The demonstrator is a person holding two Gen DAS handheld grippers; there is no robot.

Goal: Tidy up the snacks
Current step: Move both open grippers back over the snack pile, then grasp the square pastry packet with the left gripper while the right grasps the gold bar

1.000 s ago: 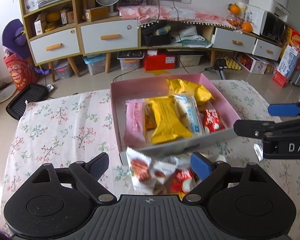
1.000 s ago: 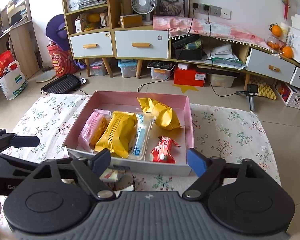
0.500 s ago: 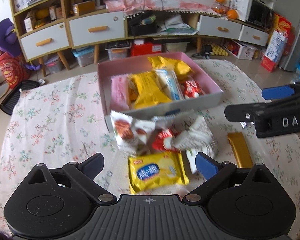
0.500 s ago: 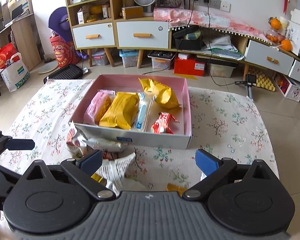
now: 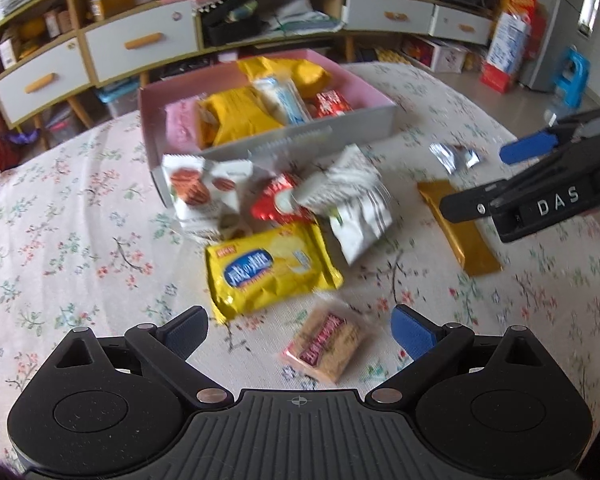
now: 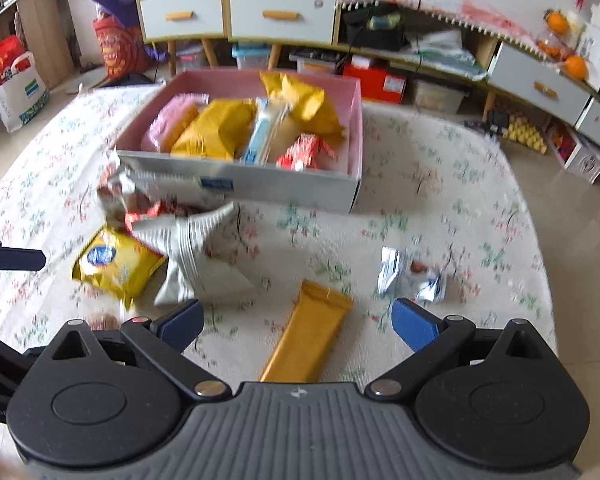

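A pink box (image 5: 376, 118) (image 6: 354, 128) holding several snack packs stands on the floral tablecloth. In front of it lie loose snacks: a yellow biscuit pack (image 5: 268, 272) (image 6: 114, 266), a white cookie pack (image 5: 198, 188), a red pack (image 5: 276, 200), a silver-white bag (image 5: 360, 208) (image 6: 192, 256), a gold bar (image 5: 456, 226) (image 6: 310, 336), a small silver wrapper (image 5: 454, 158) (image 6: 410, 276) and a tan wafer pack (image 5: 324, 346). My left gripper (image 5: 300, 332) is open above the wafer pack. My right gripper (image 6: 296, 320) is open over the gold bar.
The table (image 5: 60, 220) is covered with a floral cloth. Beyond it stand wooden cabinets with white drawers (image 6: 280, 16), storage boxes on the floor and a red bag (image 6: 118, 46). The right gripper shows at the right of the left wrist view (image 5: 540, 200).
Both grippers have pulled back and up from the box. More loose snacks have come into view in front of it: the wafer pack, the gold bar, the silver wrapper.
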